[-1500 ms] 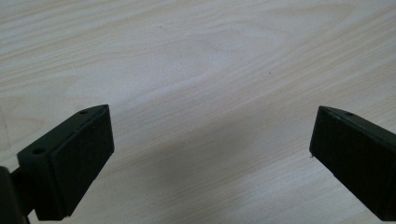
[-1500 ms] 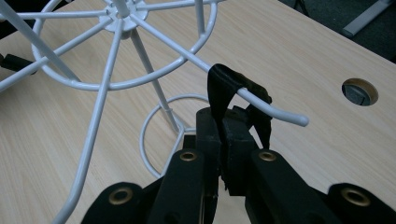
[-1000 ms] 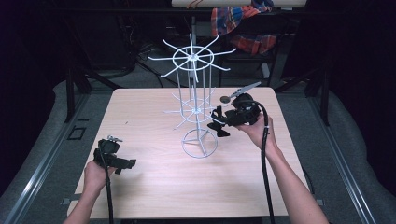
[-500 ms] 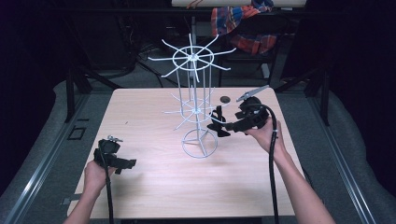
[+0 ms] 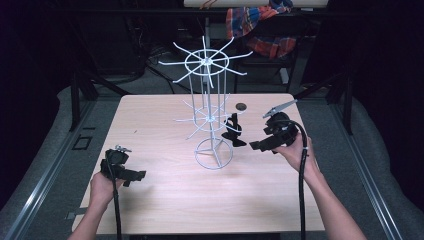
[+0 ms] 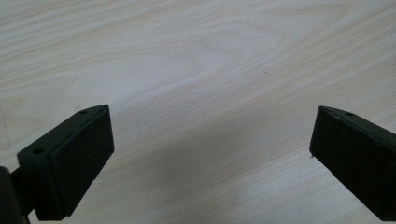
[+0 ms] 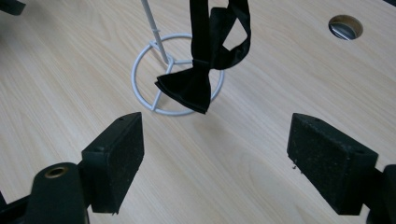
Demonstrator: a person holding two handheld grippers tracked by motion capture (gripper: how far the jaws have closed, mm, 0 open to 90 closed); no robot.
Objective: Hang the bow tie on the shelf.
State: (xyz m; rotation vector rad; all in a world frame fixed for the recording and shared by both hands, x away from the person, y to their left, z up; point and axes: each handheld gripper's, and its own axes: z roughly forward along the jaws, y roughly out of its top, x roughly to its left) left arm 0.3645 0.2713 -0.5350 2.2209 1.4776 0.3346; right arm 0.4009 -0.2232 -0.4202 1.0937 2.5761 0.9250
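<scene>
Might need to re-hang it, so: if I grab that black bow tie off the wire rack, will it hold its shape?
Probably not. The bow tie dangles from its strap, so it looks limp and light. The rack is thin wire on a small ring base; a tug may tip it. The right claw is open, clear of both.

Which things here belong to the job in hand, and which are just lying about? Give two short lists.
Part of the job:
- black bow tie, hanging on the rack
- white wire rack
- right claw, open, nothing between its jaws

Lying about:
- left claw, open over bare table
- round hole in the tabletop
- plaid cloth behind the table
</scene>
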